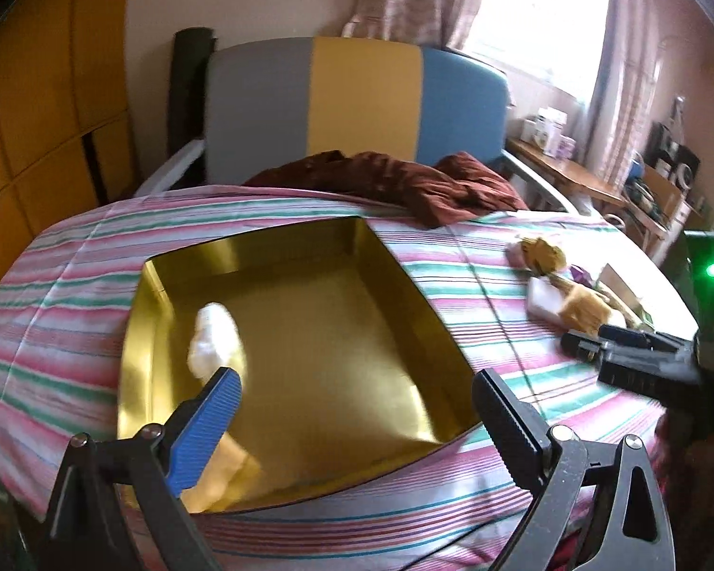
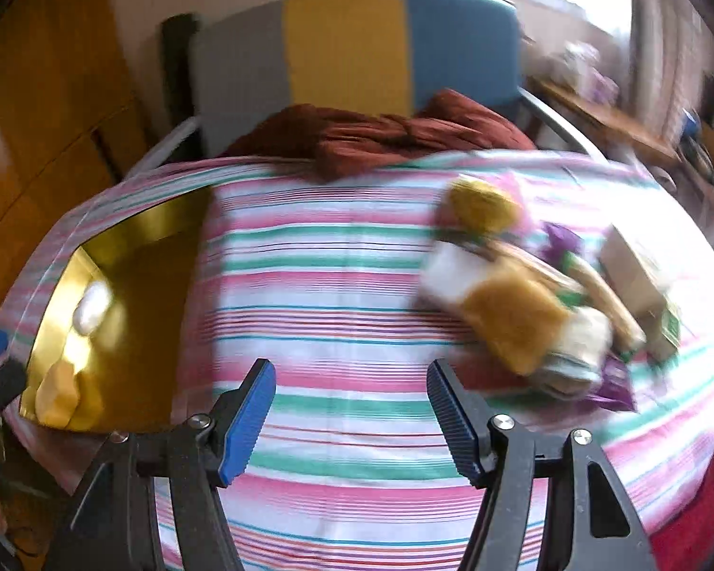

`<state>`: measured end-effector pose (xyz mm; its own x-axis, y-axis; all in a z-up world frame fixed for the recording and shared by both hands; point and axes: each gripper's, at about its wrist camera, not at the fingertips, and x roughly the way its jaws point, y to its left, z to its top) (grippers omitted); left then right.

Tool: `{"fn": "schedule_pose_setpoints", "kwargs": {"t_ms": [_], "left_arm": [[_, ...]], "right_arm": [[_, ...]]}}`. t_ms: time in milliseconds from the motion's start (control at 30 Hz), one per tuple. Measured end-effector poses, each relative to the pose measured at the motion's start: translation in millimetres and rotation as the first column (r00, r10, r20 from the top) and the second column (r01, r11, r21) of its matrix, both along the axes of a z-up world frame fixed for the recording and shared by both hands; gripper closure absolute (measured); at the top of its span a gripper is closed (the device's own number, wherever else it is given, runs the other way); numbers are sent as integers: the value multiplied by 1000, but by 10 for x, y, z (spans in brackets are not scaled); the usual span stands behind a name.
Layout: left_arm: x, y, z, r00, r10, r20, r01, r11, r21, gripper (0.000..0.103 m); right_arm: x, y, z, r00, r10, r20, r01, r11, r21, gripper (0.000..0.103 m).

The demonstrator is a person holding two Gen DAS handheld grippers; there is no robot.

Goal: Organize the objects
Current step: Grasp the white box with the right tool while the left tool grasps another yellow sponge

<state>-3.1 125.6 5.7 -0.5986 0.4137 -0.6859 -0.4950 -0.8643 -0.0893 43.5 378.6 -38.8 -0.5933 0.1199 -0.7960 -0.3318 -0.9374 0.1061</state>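
Left wrist view: left claw [image 1: 357, 392] spread wide, nothing between the pads, hovering over the near edge of a shiny gold rectangular tray [image 1: 309, 323] lying on the pink-green-white striped bedspread [image 1: 71, 285]. Inside the tray, a white fluffy lump [image 1: 214, 338] near the left wall and a pale yellow piece [image 1: 223, 471] at the near left corner, partly hidden behind the blue left pad. To the right on the bedspread, a loose pile of small items [image 1: 576, 290]: mustard-yellow fuzzy pieces, a white block, something purple, a small box. Right claw [image 1: 590, 345] reaches in from the right edge, tips just beside that pile. Crumpled dark red cloth [image 1: 404, 181] at the far end by the grey-yellow-blue headboard [image 1: 357, 95]. Right wrist view, blurred: right claw [image 2: 352, 409] about half spread, empty, over bare striped bedspread [image 2: 333, 285]. Pile of small items [image 2: 538, 304] ahead to the right, apart from the pads. Gold tray [image 2: 128, 295] at left with the white lump [image 2: 90, 314] and yellow piece [image 2: 59, 397] inside. Left claw's tip barely visible at the left edge.
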Motion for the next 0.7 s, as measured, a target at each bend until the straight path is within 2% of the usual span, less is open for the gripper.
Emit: {"fn": "schedule_pose_setpoints", "kwargs": {"t_ms": [133,367,433,533,700], "left_arm": [[37,204,21,998,-62,1,62,998,-1,5],[26,603,49,988,-151,14,151,988,5,5],[7,708,48,986,-167,23,167,986,9,5],[-14,864,21,981,-191,38,191,982,11,5],[-57,1129,-49,972,-226,61,226,974,-3,5]], "right_arm": [[122,606,30,993,-116,20,116,993,-10,36],[302,1652,156,954,-296,40,291,951,107,35],[337,1858,164,946,-321,42,313,940,136,35],[321,2173,141,939,-339,55,327,931,161,29],[117,2523,26,942,-320,105,298,937,184,23]]}}
